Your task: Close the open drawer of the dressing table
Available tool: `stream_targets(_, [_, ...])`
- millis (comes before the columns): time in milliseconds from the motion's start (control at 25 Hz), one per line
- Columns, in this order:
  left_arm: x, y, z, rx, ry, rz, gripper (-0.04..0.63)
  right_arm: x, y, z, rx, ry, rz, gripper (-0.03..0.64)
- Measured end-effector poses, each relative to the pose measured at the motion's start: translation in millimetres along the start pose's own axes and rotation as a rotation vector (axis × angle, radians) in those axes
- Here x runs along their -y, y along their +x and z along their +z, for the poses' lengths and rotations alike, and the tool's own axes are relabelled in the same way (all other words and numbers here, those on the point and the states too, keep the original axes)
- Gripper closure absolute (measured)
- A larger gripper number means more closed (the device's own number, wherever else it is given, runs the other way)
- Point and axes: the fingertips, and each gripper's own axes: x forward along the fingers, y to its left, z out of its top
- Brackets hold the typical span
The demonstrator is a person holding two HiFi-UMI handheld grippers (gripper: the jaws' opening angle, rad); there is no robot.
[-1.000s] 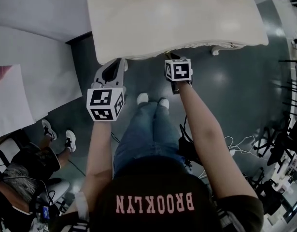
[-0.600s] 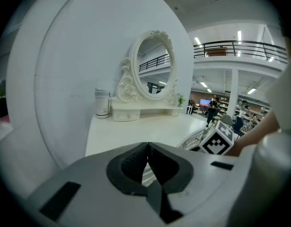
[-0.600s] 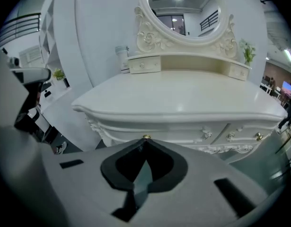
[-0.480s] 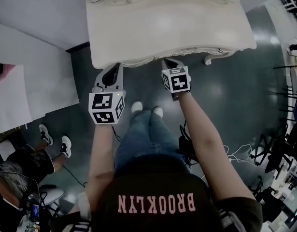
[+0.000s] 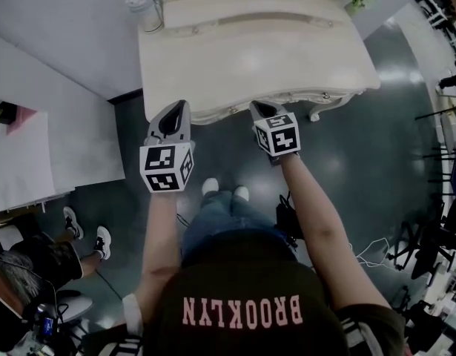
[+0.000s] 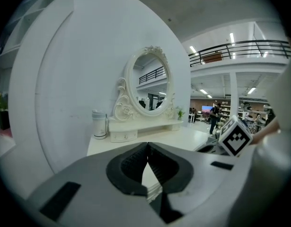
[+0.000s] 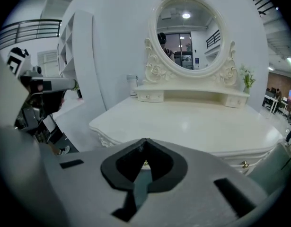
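Left gripper point(image 5: 180, 106) and right gripper point(image 5: 256, 107), jaws together and empty, are hovering before the dressing table point(image 5: 257, 58), presumably because no drawer protrudes.

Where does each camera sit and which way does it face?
Head view: on the head, steeply down at the table; both arms, legs, left gripper, right gripper show.
Left gripper view: on that gripper, facing the mirror; its shut jaws show.
Right gripper view: on that gripper, facing table and mirror; its shut jaws show.
Shared: both gripper views see the mirror.
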Motion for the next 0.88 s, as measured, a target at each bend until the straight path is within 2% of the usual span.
stream_targets(240, [4.1,-7.7,27.3,0.051,0.023,0.014,0.592,-0.4,-29.7,37.8,0.102,-0.02,-0.002,0.62])
stream_targets(640, [16.2,-21.0,79.2,0.162,0.086,0.008,0.592,-10.2,-106.5,109.7,0.338,-0.051,-0.01,0.62])
stream_targets(880, [21.2,-25.8,107.7,0.217,0.118,-0.004,0.592,-17.7,-150.3,149.8,0.471,-0.122,-0.031,0.621])
